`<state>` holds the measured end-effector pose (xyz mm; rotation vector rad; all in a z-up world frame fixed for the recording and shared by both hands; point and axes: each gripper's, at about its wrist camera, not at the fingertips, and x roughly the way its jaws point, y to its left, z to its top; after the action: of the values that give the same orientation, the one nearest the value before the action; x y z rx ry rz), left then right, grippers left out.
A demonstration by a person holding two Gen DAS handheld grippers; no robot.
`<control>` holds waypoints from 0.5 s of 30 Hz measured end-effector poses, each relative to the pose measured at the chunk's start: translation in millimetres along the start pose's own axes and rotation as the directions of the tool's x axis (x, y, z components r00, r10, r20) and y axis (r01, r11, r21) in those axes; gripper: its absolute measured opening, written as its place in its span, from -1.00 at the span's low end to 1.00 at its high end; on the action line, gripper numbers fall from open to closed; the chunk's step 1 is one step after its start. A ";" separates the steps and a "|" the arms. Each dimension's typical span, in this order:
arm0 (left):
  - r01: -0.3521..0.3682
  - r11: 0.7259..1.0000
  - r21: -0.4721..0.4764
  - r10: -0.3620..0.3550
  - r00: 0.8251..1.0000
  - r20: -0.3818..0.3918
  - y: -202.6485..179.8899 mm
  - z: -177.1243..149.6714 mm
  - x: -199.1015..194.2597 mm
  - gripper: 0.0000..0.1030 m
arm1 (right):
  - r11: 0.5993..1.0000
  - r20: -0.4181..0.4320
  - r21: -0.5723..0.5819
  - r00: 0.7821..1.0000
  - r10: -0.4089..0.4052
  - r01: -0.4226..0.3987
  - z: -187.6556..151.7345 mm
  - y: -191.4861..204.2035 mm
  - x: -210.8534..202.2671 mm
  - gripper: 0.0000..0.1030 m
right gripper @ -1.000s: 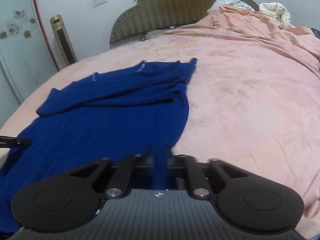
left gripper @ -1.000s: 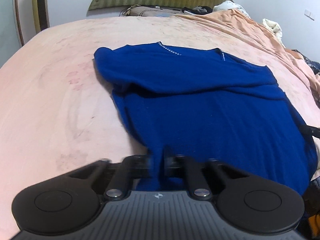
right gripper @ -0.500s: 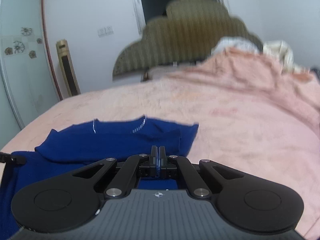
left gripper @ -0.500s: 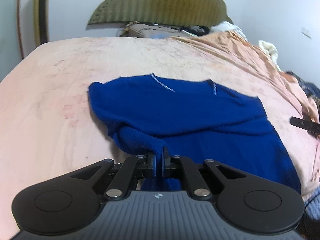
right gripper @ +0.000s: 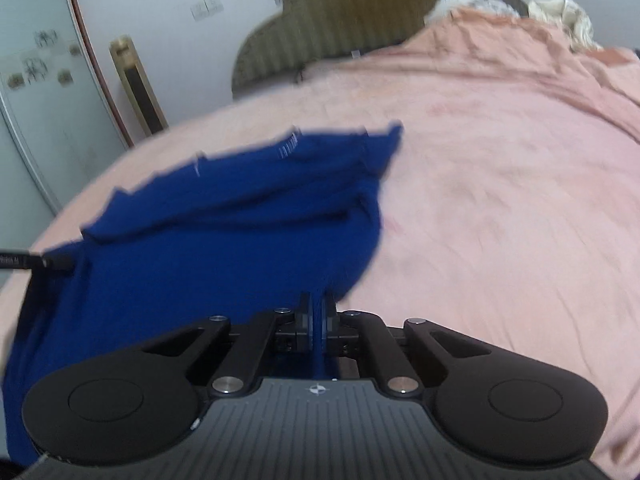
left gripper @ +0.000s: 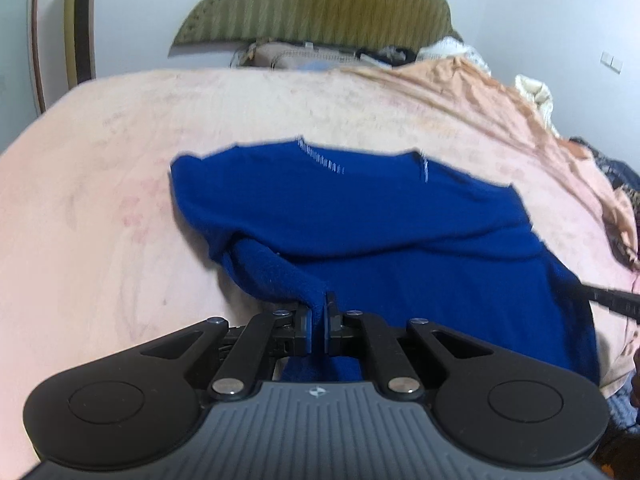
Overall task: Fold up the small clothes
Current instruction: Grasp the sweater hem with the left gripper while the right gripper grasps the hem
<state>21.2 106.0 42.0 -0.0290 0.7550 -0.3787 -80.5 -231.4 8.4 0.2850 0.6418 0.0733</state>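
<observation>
A dark blue knit top [left gripper: 380, 220] lies flat on the pink bed, neckline toward the headboard. My left gripper [left gripper: 319, 308] is shut on the near left hem corner, and the cloth rises in a ridge from its fingertips. My right gripper [right gripper: 318, 304] holds the near right hem corner of the top [right gripper: 224, 248]; its jaws are closing, with blue fabric pinched between them. Each view shows the other gripper's black finger at the garment's far side: the right finger [left gripper: 612, 300] and the left finger [right gripper: 24, 261].
The pink bed sheet [left gripper: 100, 220] spreads wide to the left of the top and to its right [right gripper: 500, 220]. A crumpled orange quilt [right gripper: 520, 40] and pillows lie by the olive headboard [left gripper: 320, 4]. A wardrobe door [right gripper: 36, 120] stands at the left.
Both grippers have lifted the hem, so the left corner now stands up in a ridge. The right view tipped up toward the headboard, then came back down.
</observation>
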 end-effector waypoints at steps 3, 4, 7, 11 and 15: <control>0.024 0.999 -0.033 -0.023 1.000 0.017 5.8 10.0 -9.3 -0.90 | 1.000 0.111 -0.018 0.994 -0.021 0.023 24.4 8.2 -10.4 -0.94; 0.024 0.999 -0.045 -0.024 1.000 0.020 8.8 14.5 -9.0 -0.90 | 0.999 0.139 -0.032 0.990 -0.030 0.034 33.2 9.3 -12.5 -0.95; -0.024 0.999 -0.043 0.026 0.999 0.044 11.8 25.4 -1.0 -0.91 | 0.993 0.210 -0.083 0.976 -0.061 0.080 61.5 11.5 -12.1 -0.95; -0.050 0.997 -0.060 0.051 0.999 0.013 17.5 27.2 12.3 -0.92 | 0.996 0.166 -0.028 0.983 -0.079 0.085 89.3 -7.6 11.5 -0.68; 0.013 1.000 -0.017 -0.013 0.999 -0.033 21.4 11.3 14.5 -0.92 | 0.996 0.082 0.081 0.996 -0.035 0.028 66.6 -34.6 7.7 0.28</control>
<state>45.4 119.7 37.2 -0.0440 0.7907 -0.3856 -35.1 -279.3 44.9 0.3537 0.5667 0.0055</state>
